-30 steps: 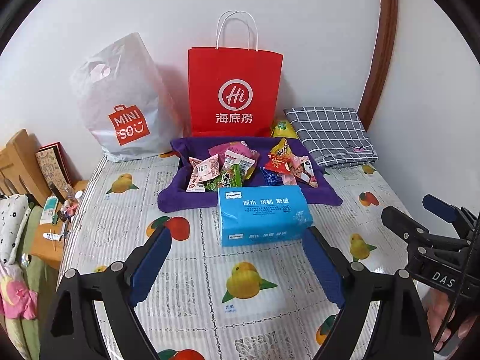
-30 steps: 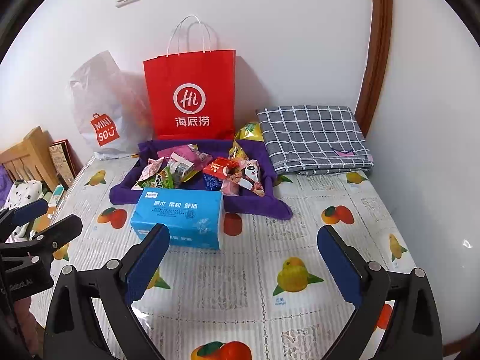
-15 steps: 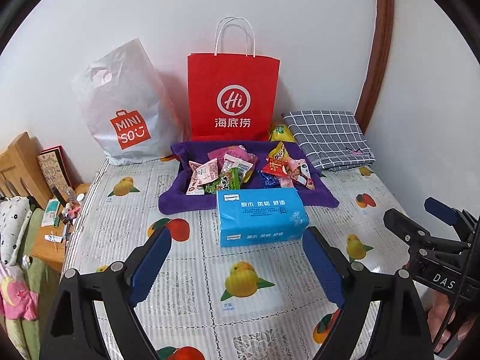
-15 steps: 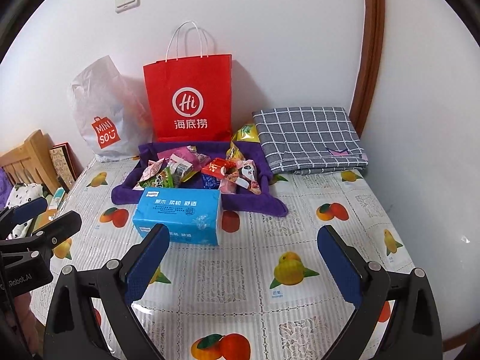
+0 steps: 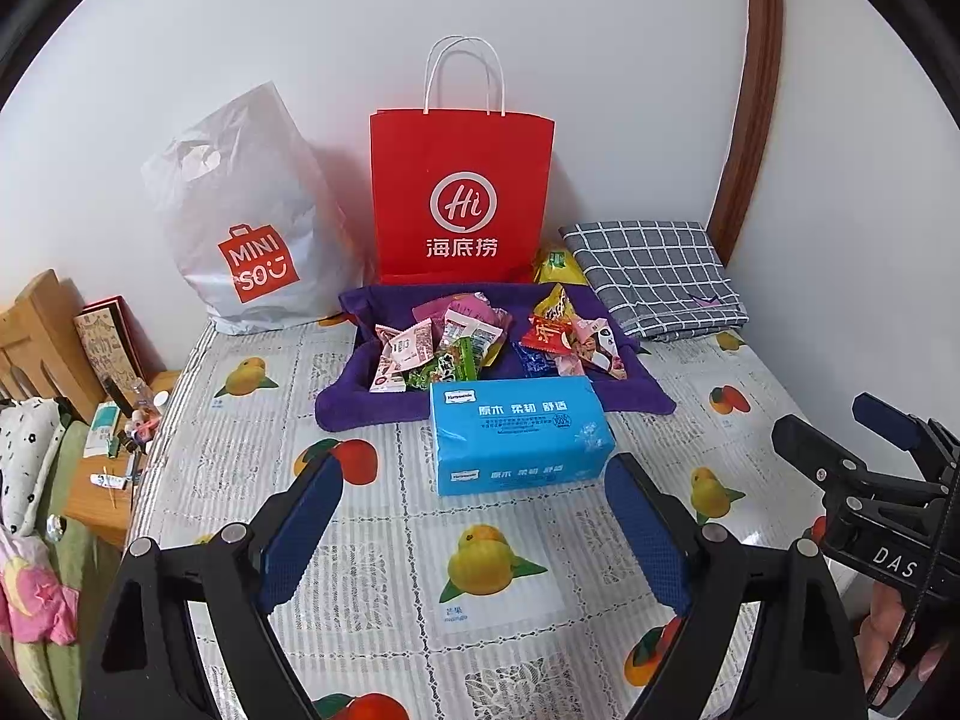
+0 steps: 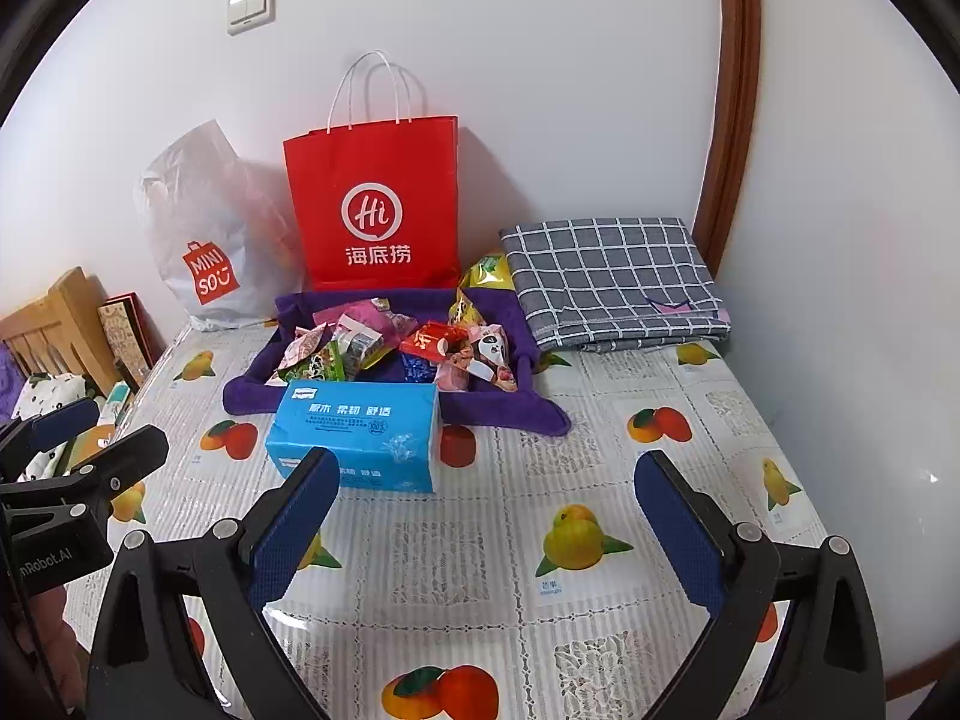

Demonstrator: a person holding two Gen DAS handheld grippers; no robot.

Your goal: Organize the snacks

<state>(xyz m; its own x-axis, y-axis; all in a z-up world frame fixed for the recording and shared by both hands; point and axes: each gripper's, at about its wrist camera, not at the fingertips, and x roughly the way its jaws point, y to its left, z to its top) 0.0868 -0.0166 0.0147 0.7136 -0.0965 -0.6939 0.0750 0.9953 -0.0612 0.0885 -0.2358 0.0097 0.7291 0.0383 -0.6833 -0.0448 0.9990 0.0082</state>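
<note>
Two hand-held grippers hover over a table (image 5: 384, 546) covered in a fruit-print plastic cloth, each with its blue-padded jaws spread wide and nothing between them. Nearest the cameras, the left gripper (image 5: 474, 531) points down toward the blue tissue pack (image 5: 519, 432), which lies just beyond its fingertips without touching them. The right gripper (image 6: 486, 525) hangs over bare cloth to the right of that same pack, one finger (image 6: 294, 531) overlapping the pack's near left corner in the right wrist view; whether it touches cannot be told. Part of a person's hand (image 5: 894, 624) shows at the lower right edge of the left wrist view, behind the right gripper's black frame. Just behind the tissue pack sits a purple cloth tray (image 5: 360, 402), its near edge touching the pack. Inside lies a loose pile of snack packets (image 5: 444, 339), pink and green ones on the left, red, yellow and blue ones on the right. Farther right, a folded grey checked cloth (image 6: 612, 279) rests near the wall corner. At the far wall stand a red paper bag (image 5: 462, 198) directly behind the tray, and a white Miniso plastic bag (image 5: 246, 222) to its left.
</note>
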